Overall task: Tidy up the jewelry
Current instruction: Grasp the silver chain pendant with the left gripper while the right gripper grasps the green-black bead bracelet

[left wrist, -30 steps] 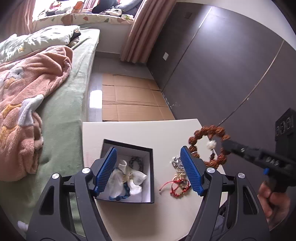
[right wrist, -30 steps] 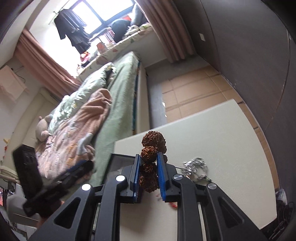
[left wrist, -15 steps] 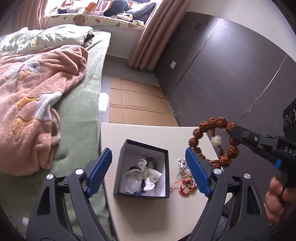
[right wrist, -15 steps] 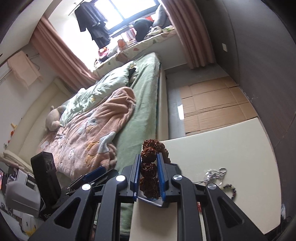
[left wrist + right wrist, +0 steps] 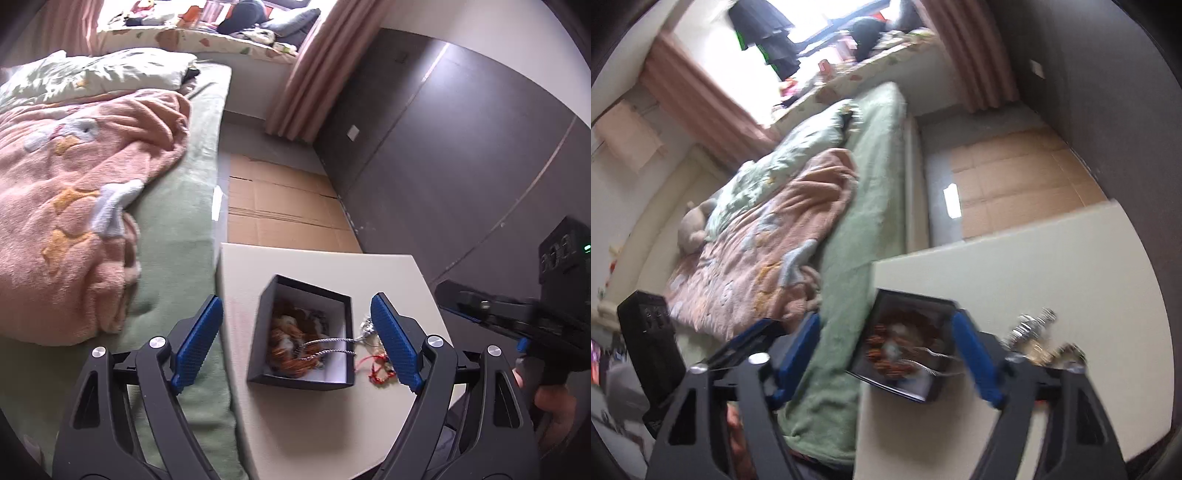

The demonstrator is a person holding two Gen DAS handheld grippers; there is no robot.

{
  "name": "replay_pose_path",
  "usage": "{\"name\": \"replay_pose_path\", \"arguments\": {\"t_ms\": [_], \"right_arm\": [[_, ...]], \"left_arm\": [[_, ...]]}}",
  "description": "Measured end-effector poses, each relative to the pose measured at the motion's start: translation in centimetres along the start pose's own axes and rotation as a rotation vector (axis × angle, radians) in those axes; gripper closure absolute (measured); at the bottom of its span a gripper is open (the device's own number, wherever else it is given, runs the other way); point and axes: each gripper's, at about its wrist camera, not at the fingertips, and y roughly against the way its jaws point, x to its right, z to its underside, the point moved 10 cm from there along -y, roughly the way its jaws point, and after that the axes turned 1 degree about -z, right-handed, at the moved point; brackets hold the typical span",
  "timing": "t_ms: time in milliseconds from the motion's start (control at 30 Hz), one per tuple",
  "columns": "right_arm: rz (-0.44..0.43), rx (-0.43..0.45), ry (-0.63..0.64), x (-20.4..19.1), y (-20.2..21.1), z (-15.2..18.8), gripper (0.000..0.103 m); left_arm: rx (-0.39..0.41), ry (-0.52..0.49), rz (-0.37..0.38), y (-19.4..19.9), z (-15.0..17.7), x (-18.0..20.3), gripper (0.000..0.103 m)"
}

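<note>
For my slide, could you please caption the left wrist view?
Brown bead bracelet lies in the black box; open left gripper hovers above.

The right gripper (image 5: 886,354) has just sprung its blue jaws open, empty now, and the knobbly brown bead bracelet (image 5: 291,347) it was pinching lies down inside the black open-topped box (image 5: 258,332) on the pale table (image 5: 332,266).
</note>
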Motion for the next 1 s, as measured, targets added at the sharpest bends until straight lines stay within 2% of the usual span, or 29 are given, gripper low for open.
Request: {"name": "replay_pose_path", "arguments": {"t_ms": [133,433,567,800,1000], "right_arm": [[0.081,-0.005,-0.078,5.8,1.1,0.9,0.046],[0.159,-0.016,-0.162,12.4,1.7,2.5,0.051],[0.189,-0.025,-0.206,14.9,1.3,3.5,0.052],[0.232,-0.058,-0.249,17.8,-0.3,5.0,0.052],[0.266,-0.094,-0.277,19.2,-1.7,6.3,0.061]], "left_arm": [[-0.033,-0.050,0.034,-1.4,0.4,3.0,0.021],[-0.156,-0.149,0.100,-5.8,2.2,9.5,0.022],[-0.220,-0.193,0.118,-8.4,3.3,12.3,0.025],[-0.331,-0.232,0.102,-13.0,5.2,14.7,0.028],[-0.431,-0.258,0.036,-16.8,6.7,14.9,0.034]]}}
